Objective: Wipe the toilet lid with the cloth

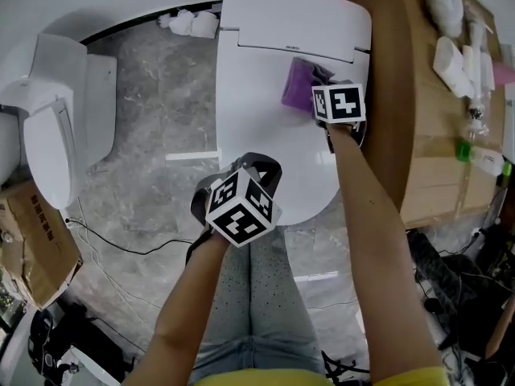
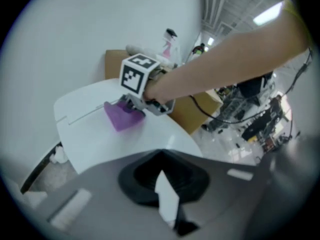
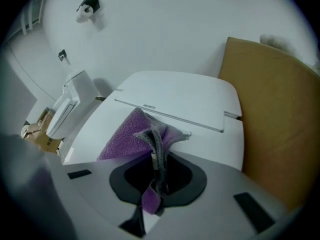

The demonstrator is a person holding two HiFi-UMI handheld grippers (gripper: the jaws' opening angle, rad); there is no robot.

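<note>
Right claw [image 3: 156, 159] clamped on a purple cloth [image 3: 125, 139], cloth's free end spread on the closed white toilet lid [image 1: 273, 143] near its hinge, left claw [image 2: 164, 184] closed and empty, by the lid's front edge.

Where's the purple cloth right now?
In the head view, the purple cloth lies at the right rear of the toilet lid, clamped in the right hand-held gripper, near the cardboard box.

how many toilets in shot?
2. One toilet at centre, lid closed, with the purple cloth on it; the second toilet stands at the left of the head view. More could be hidden beyond the cluttered edges.
</note>
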